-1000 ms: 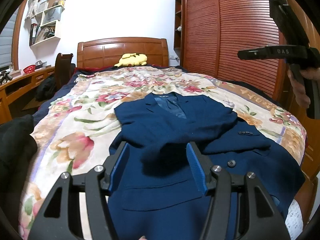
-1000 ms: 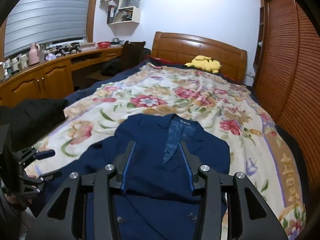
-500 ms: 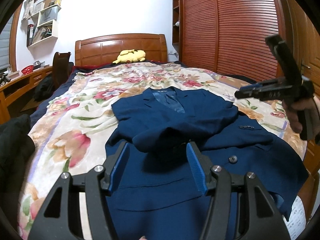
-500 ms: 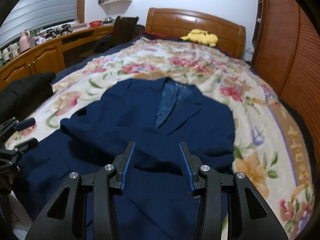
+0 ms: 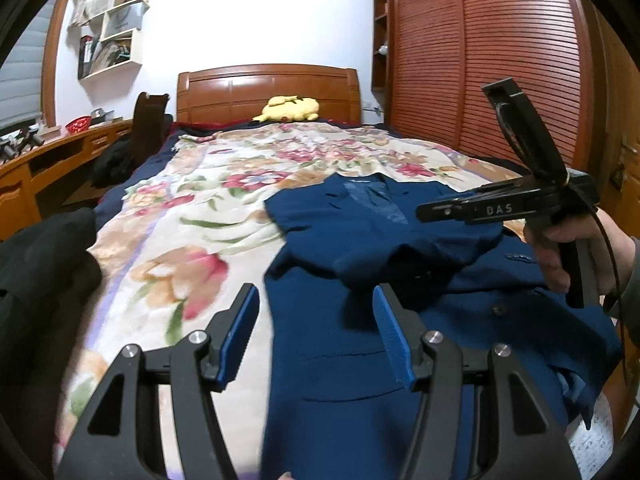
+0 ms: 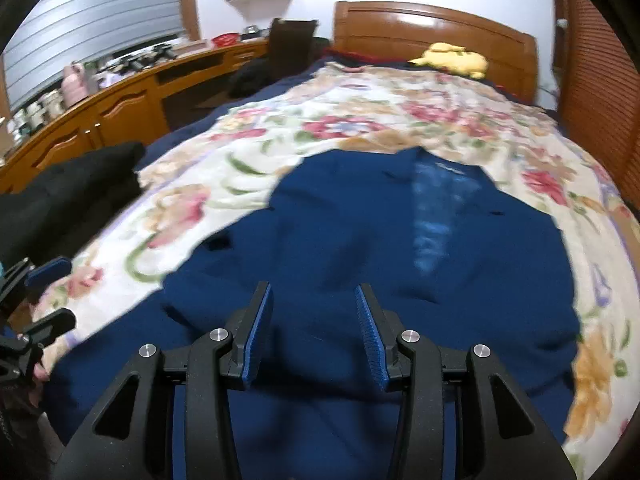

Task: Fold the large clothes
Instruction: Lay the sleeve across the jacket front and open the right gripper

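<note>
Navy-blue wool blazer (image 6: pixel 360 248) spread on floral bedspread (image 5: pixel 192 248), apparently 1 sleeve folded across chest; remaining folds undone. Left gripper (image 5: pixel 316 336) and right gripper (image 6: pixel 314 330) gaping, holding nothing.

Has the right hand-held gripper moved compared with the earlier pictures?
Yes. In the left wrist view, the right hand-held gripper has come lower, from level with the red-brown slatted wardrobe door to over the dark blue jacket.

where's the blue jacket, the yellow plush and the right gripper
blue jacket (image 6: pixel 400 240): right wrist view, chest panel
yellow plush (image 5: pixel 291 108): left wrist view, its body
right gripper (image 6: pixel 314 326): right wrist view, midway between fingertips
</note>
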`<state>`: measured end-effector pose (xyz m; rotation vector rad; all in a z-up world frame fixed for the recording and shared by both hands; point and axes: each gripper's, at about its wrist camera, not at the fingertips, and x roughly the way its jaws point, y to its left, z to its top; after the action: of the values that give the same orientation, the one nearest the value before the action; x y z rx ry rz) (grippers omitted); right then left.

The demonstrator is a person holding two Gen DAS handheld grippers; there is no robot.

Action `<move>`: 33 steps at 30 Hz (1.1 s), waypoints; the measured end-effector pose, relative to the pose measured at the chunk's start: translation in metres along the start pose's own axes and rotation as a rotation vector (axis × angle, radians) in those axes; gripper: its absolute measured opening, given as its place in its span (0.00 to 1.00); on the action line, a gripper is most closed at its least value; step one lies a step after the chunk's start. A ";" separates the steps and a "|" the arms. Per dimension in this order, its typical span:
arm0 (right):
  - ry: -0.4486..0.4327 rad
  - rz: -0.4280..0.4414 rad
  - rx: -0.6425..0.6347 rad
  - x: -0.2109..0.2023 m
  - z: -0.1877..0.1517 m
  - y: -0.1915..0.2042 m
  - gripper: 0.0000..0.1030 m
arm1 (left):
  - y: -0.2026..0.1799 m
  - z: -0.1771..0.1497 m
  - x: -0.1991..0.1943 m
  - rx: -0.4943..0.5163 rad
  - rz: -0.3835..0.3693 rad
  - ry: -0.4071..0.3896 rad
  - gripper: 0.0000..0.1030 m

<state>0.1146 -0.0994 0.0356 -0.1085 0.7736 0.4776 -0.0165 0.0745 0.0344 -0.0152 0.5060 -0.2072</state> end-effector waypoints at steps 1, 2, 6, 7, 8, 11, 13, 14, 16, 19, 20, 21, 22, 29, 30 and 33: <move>0.002 0.014 -0.003 0.002 0.002 0.005 0.42 | 0.004 -0.001 -0.001 -0.006 0.004 0.000 0.57; 0.006 0.035 -0.006 0.005 0.004 0.012 0.42 | 0.007 -0.001 -0.002 -0.009 0.008 0.000 0.57; 0.030 0.091 -0.031 0.018 0.008 0.037 0.42 | 0.016 -0.004 -0.006 -0.019 0.018 -0.001 0.57; 0.039 0.101 -0.037 0.021 0.009 0.041 0.42 | 0.018 -0.004 -0.007 -0.020 0.019 -0.002 0.57; 0.054 0.116 -0.049 0.024 0.008 0.048 0.42 | 0.019 -0.004 -0.008 -0.021 0.020 -0.002 0.57; 0.099 0.105 -0.088 0.033 0.002 0.061 0.42 | 0.022 -0.006 -0.009 -0.025 0.022 -0.003 0.57; 0.136 0.074 -0.105 0.040 -0.004 0.064 0.42 | 0.025 -0.007 -0.009 -0.032 0.024 -0.003 0.57; 0.148 0.076 -0.104 0.043 -0.007 0.064 0.42 | 0.025 -0.007 -0.009 -0.034 0.024 -0.003 0.57; 0.163 0.071 -0.109 0.045 -0.013 0.062 0.39 | 0.026 -0.006 -0.009 -0.034 0.024 -0.005 0.57; 0.176 0.070 -0.127 0.044 -0.025 0.059 0.16 | 0.024 -0.006 -0.008 -0.034 0.022 -0.006 0.57; 0.179 0.066 -0.134 0.043 -0.030 0.058 0.11 | 0.023 -0.006 -0.008 -0.034 0.021 -0.007 0.57; 0.176 0.064 -0.140 0.041 -0.034 0.058 0.09 | 0.023 -0.006 -0.008 -0.034 0.020 -0.007 0.57; 0.171 0.066 -0.144 0.038 -0.037 0.057 0.07 | 0.023 -0.006 -0.008 -0.034 0.018 -0.007 0.57; 0.065 0.075 -0.095 -0.008 -0.068 0.051 0.06 | 0.017 -0.006 -0.006 -0.030 0.002 -0.008 0.57; 0.055 0.070 -0.086 -0.015 -0.073 0.050 0.06 | 0.015 -0.006 -0.005 -0.029 -0.001 -0.008 0.57; 0.037 0.041 -0.053 -0.033 -0.092 0.044 0.06 | 0.010 -0.006 -0.003 -0.022 -0.013 -0.006 0.57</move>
<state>0.0149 -0.0973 -0.0042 -0.1512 0.8005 0.5362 -0.0204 0.0851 0.0303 -0.0409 0.5021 -0.2143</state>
